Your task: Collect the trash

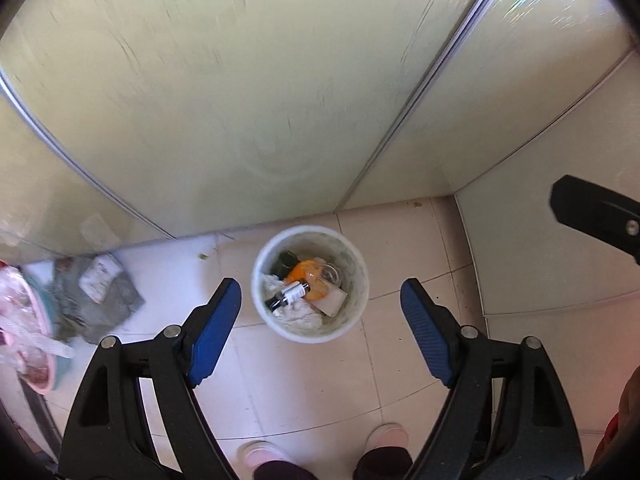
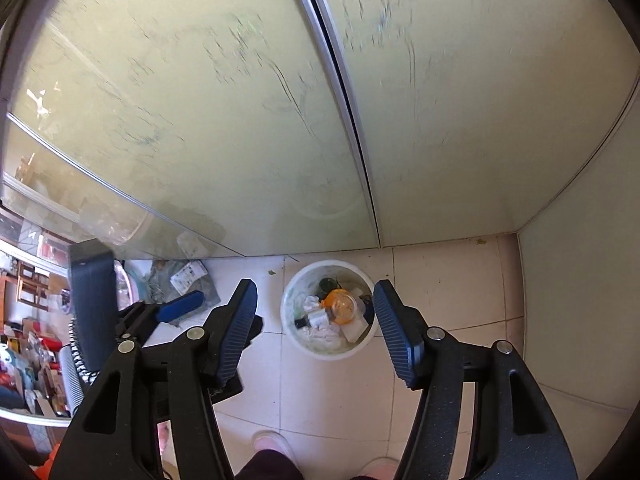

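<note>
Both grippers point steeply down at the floor, left gripper (image 1: 320, 308) and right gripper (image 2: 316, 312) both spread apart with nothing between the jaws. Just beyond sits a white bin (image 1: 356, 256) full of trash: tissues, orange plastic, a small bottle (image 1: 289, 293). Beige tile floor (image 1: 400, 240), frosted glass doors (image 1: 220, 100) behind.

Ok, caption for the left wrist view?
Open left tongs above a white bin holding trash on the tiled floor.

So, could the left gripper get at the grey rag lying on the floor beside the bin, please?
Probably yes: the left gripper is open and empty, and the rag lies uncovered on the floor left of the bin, with nothing between them.
</note>
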Tool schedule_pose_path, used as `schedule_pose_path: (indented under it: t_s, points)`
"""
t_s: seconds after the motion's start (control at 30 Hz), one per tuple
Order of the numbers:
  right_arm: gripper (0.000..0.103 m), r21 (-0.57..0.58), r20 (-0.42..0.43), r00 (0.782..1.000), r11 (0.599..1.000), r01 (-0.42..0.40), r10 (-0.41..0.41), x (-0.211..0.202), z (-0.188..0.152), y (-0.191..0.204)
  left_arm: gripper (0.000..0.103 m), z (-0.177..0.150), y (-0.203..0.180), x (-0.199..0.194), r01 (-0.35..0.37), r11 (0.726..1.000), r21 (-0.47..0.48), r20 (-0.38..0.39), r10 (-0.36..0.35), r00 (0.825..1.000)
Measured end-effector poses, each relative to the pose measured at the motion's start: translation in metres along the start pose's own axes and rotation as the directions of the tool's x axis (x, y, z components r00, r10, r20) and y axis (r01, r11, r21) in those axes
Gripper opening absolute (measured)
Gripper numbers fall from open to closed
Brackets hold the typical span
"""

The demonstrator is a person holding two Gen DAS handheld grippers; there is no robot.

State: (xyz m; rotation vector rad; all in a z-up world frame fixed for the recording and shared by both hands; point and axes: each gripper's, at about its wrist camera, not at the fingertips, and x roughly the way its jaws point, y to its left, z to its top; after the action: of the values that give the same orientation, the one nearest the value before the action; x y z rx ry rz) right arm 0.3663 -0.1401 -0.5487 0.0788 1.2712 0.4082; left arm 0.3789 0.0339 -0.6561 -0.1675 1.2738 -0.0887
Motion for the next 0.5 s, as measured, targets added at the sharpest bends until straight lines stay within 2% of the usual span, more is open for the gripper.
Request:
schedule_pose_path:
  t_s: [0.07, 0.13, 0.27, 0.37, 0.5]
  points:
    - [0.057, -0.01, 0.005, 1.0, 1.0, 0.0, 0.001, -0.023, 0.005, 0.008, 0.082, 0.005, -0.005, -0.039, -0.022, 1.0, 0.01, 0.039, 0.022, 0.999]
    - [0.057, -0.026, 0.018, 1.0, 1.0, 0.006, -0.005, -0.049, 0.011, 0.017, 0.082, 0.011, -0.01, -0.083, -0.015, 1.0, 0.007, 0.085, 0.015, 0.996]
    - [0.057, -0.074, 0.074, 0.997, 0.997, 0.014, -0.008, -0.127, 0.024, 0.038, 0.082, 0.026, -0.024, -0.189, -0.024, 1.0, -0.01, 0.191, 0.025, 0.981]
    - [0.057, -0.101, 0.135, 0.991, 0.995, 0.006, 0.008, -0.194, 0.032, 0.052, 0.082, 0.032, -0.037, -0.271, -0.024, 0.999, -0.033, 0.279, 0.032, 0.96]
    - [0.057, -0.132, 0.228, 0.972, 0.991, -0.023, 0.053, -0.29, 0.037, 0.069, 0.082, 0.03, -0.059, -0.386, -0.032, 0.997, -0.071, 0.403, 0.058, 0.913]
